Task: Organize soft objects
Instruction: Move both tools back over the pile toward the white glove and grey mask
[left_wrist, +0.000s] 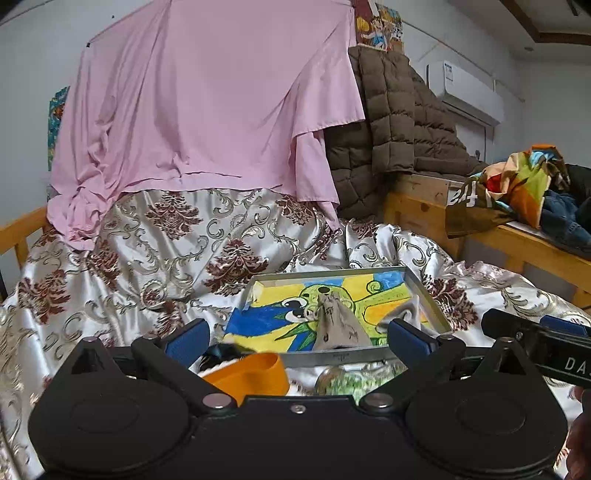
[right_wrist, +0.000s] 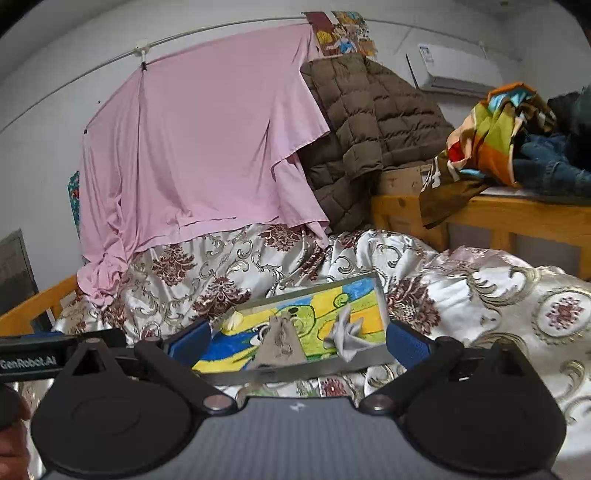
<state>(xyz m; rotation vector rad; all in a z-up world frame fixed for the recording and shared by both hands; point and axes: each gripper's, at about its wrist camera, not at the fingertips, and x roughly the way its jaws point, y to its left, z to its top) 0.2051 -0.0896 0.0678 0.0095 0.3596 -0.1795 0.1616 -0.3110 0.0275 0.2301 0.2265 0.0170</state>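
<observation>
Here, at far left, a pink sheet (left_wrist: 207, 99) hangs from a wall line and drapes down onto a satin damask bedspread (left_wrist: 147, 243). The left hand-held gripper (left_wrist: 297, 338) has its blue pads spread wide with nothing between them. An orange cup (left_wrist: 255, 374) lies just beyond it. In the middle, a shallow metal tray (right_wrist: 295, 371) with a bright cartoon drawing inside rests on the bedspread. In it lie 2 soft items: a beige drawstring pouch (right_wrist: 279, 345) and, to its right, a crumpled grey cloth (right_wrist: 347, 338), apart from each other. The right hand-held gripper (right_wrist: 298, 341) is also fully open and empty. Further right, a brown quilted jacket (right_wrist: 369, 122) hangs, and a colourful cloth (right_wrist: 484, 136) is piled on a wooden bed frame (right_wrist: 517, 218).
</observation>
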